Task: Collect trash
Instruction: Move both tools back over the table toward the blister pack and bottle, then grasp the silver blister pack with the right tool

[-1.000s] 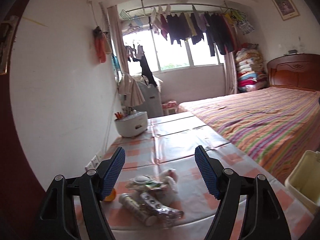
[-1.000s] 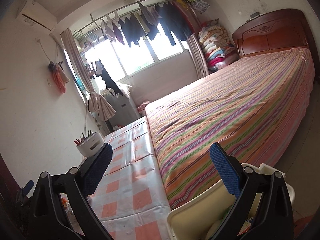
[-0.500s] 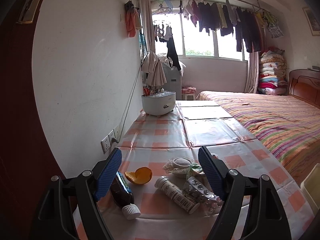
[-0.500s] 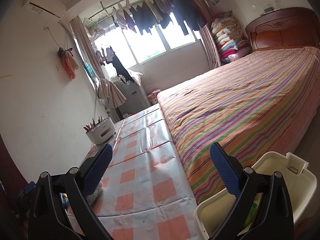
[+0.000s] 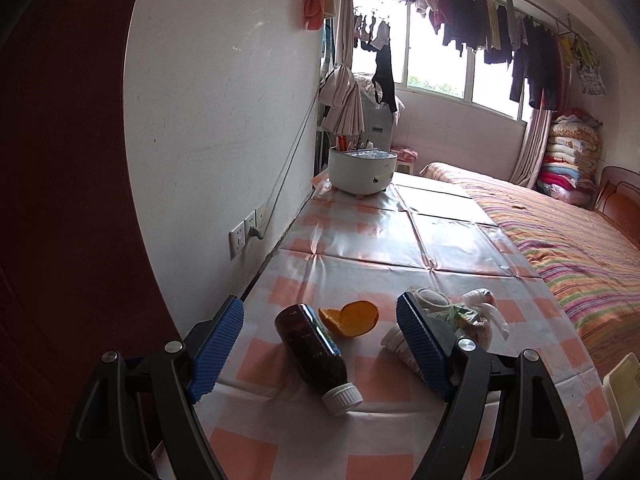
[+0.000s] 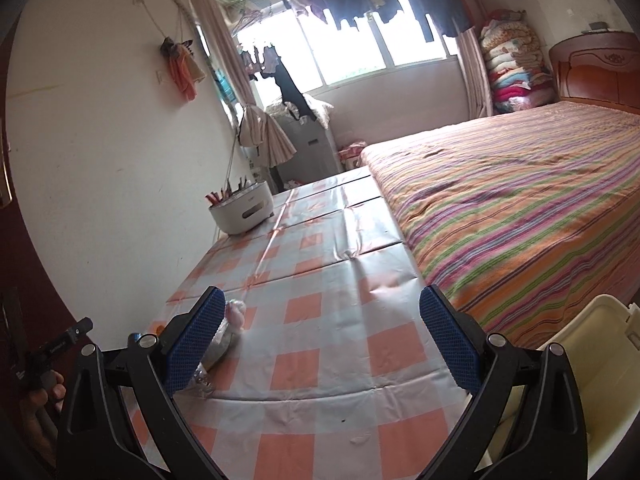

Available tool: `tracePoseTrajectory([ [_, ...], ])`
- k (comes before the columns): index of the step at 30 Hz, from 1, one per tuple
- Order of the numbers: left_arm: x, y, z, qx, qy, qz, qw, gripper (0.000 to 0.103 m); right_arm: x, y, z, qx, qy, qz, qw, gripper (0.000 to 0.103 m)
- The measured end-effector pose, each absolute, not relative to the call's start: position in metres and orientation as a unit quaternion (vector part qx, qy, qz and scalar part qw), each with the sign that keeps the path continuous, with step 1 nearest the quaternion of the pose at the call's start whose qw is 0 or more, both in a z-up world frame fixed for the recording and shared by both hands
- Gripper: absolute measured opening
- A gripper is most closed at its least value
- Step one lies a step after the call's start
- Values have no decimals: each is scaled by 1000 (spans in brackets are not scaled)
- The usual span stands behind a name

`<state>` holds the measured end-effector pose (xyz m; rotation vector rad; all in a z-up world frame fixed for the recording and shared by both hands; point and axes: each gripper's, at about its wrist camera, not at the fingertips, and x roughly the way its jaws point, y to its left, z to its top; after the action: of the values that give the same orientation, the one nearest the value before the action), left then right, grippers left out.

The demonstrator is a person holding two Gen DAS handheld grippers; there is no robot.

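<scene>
1. My left gripper has its jaws spread wide, and they have just been opening further. Nothing is pinched; the pads touch no item.
2. Seen between those jaws, a brown bottle lies on its side on the checked tablecloth, its white cap toward the near edge.
3. Just beyond the bottle sits an orange peel, cupped side up.
4. To the right, partly hidden behind my left gripper's right finger, I see a heap of trash: a white tube, and crumpled plastic wrappers beside it. I cannot tell what each piece is.
5. My right gripper also has its jaws spread, with only bare tablecloth between them.
6. In the right wrist view, some clear plastic trash shows behind the left finger, near the table's left side.
7. A cream bin stands at the near right, just off the table's corner, beside the striped bed.
8. A white pot stands at the far left of the table, by the wall.
9. A hand on the other handle shows at that view's near left edge.
</scene>
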<state>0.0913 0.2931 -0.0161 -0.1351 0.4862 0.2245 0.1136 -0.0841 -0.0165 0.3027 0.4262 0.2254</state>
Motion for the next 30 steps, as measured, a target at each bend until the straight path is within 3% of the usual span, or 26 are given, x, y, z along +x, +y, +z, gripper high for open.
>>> tracePoseTrajectory([
  [20,89,340,-25,-108,281,111,947,77,183,91,-48,-74,341,305,886,95],
  [24,91,343,-26,-113,287,111,945,77,203,98,-65,-75,374,314,869,78],
  [28,92,346,-27,-120,290,108,943,77,219,102,-79,-70,402,324,853,75],
  [30,92,347,-27,-120,291,108,943,77,223,106,-84,-67,415,336,843,63],
])
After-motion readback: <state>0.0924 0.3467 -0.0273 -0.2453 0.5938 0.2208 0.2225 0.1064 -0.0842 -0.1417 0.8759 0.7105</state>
